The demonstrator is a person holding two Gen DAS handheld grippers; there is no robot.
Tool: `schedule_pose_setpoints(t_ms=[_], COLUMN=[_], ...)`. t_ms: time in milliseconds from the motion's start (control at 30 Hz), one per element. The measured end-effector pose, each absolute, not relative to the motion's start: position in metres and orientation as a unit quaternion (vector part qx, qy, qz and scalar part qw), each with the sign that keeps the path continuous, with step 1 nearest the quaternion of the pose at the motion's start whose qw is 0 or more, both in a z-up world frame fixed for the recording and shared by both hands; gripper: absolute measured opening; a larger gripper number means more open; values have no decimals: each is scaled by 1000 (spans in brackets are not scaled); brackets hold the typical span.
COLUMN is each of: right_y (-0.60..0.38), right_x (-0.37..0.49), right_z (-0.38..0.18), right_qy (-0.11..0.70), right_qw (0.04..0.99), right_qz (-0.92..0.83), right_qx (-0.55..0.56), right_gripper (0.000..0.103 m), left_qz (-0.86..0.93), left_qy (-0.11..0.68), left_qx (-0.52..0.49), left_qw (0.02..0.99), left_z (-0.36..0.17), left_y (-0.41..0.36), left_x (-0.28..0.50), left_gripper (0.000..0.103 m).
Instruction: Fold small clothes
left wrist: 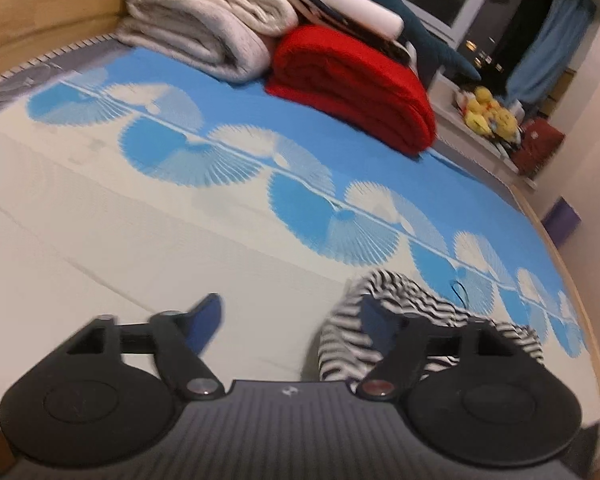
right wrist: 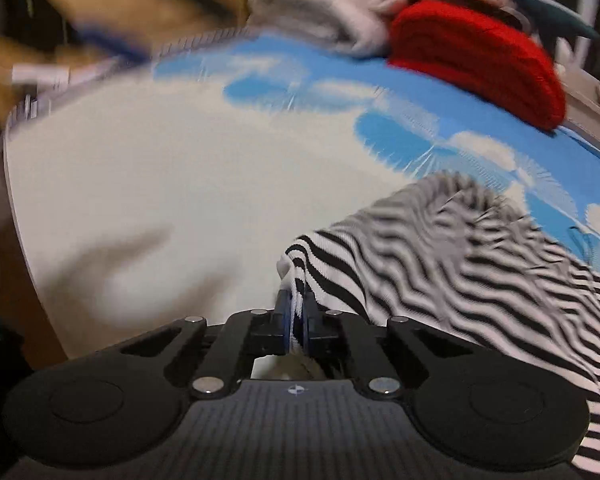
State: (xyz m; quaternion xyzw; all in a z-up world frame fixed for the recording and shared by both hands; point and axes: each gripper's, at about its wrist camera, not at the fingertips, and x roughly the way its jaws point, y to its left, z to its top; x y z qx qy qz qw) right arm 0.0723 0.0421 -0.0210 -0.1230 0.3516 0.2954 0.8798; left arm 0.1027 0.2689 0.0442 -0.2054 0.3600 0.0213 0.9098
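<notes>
Near the bed's (left wrist: 100, 216) front edge, a striped garment (right wrist: 480, 264) is lying bunched on the patterned cover, its white hem being pinched by the closed right gripper (right wrist: 296, 312), while the left gripper (left wrist: 292, 316) is hovering wide open, empty.

Left claw (left wrist: 290, 316) spread wide; right claw (right wrist: 296, 306) pinched closed.

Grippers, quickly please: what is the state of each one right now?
Left gripper: open, fingers apart, holding nothing.
Right gripper: closed on an edge of the striped garment.
</notes>
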Motion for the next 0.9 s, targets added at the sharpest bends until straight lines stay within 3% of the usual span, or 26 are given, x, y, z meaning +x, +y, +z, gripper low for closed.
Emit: schedule_pose_setpoints(t_ms=[167,400,767,867,900], right_y=[-5,-44,-59,-61,-61], right_x=[71,62,52,54,55], right_z=[19,33,37,37,37], right_qy=[328,318,323,325,326], right_qw=[896,895,888,887,886], right_qz=[297,313,327,328,329], right_qx=[-31,-2,0,3,3], right_gripper=[5,5,5,5,5], left_qz=[-49,-105,-123,-119,-118], left_qy=[435,511,545,548,549], left_qx=[-256,-315,-298,-284,-280], left_qw=[862,793,774,777,779], left_z=[10,-35,-62,-66,-67], left_y=[249,211,170,169,170], left_x=[139,187,240,244,245], left_gripper=[88,88,85,61,41])
